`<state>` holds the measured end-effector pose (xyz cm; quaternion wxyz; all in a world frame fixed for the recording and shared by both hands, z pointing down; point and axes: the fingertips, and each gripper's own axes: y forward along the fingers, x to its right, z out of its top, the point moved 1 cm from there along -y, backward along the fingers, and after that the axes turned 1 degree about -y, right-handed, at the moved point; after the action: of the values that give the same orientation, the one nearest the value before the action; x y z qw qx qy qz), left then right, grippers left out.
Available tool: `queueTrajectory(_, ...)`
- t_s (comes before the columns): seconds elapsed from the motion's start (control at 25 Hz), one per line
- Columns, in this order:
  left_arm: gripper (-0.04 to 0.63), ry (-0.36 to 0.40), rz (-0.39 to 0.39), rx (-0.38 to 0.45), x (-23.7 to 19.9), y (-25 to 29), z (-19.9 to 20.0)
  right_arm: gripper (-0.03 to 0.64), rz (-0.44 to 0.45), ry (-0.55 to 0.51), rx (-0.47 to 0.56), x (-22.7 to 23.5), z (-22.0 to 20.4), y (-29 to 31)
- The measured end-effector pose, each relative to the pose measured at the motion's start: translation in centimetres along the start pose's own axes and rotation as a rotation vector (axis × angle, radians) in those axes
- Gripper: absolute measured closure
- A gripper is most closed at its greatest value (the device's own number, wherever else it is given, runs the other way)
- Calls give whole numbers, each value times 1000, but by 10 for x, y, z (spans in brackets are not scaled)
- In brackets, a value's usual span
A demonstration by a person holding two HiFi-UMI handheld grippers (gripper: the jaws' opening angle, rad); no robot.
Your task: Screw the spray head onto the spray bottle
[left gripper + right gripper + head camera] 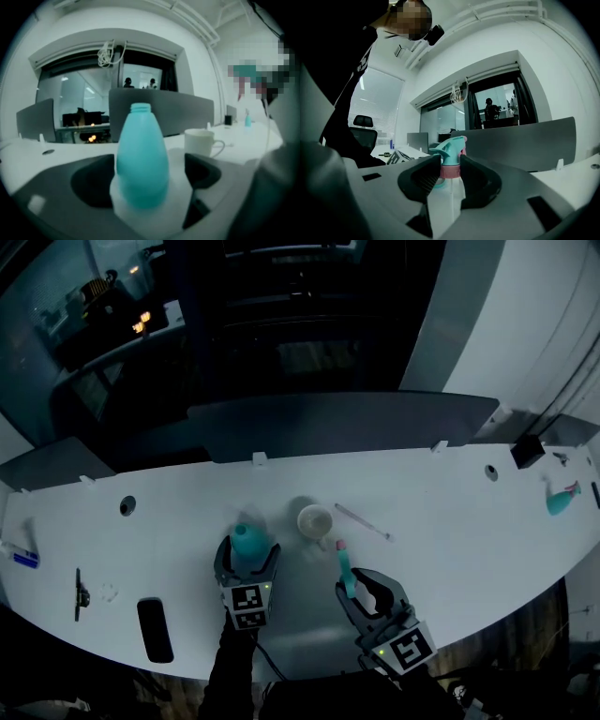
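A teal spray bottle [248,538] with a bare, capless neck stands upright on the white table [450,512]. My left gripper [247,557] is around it, open, one jaw on each side. In the left gripper view the bottle [142,159] fills the middle of the left gripper [150,176], with a gap showing at the right pad. My right gripper [354,589] is shut on the teal spray head [345,568], just right of the bottle. In the right gripper view the pads of the right gripper [450,176] clamp the head's pink collar [450,171], with the nozzle [450,149] sticking up above them.
A white mug [315,519] stands just behind the bottle, with a thin white stick [364,521] to its right. A second teal sprayer [561,501] lies at the far right. A black slab [155,629] and a dark pen [80,593] lie at the left front edge.
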<state>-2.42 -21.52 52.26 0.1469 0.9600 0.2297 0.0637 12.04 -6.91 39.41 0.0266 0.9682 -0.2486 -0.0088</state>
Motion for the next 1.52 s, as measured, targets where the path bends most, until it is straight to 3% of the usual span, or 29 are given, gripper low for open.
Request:
queueTrajectory(0.2,138,-80,1,40,0,3,3,485,-48,11,-20,9,-4,-17)
queueTrajectory(0.4,158,-139,-13,-4,-3,9,-4,485,-46,6,-22,5,-4,-23)
queueTrajectory(0.44,225,-129,-21,-17,-2,10,-5,485,-41,6,-27,2,-5,-24)
queueTrajectory(0.68,232,84,-186,-37,30,-3,-3,485,-33,17,-12,-4,-1,-28)
queueTrajectory(0.88,233,166,-373,-40,73,-45,-14,485,-16,19,68,-3,30,-23)
queueTrajectory(1.16,233,167,-538,-56,125,-87,-30,485,57,-59,223,-13,91,-10)
queueTrajectory(1.36,233,188,-594,-76,145,-97,-35,485,127,38,320,-21,120,-7)
queueTrajectory(1.52,233,124,-589,-68,142,-96,-34,485,183,104,353,-30,124,-1)
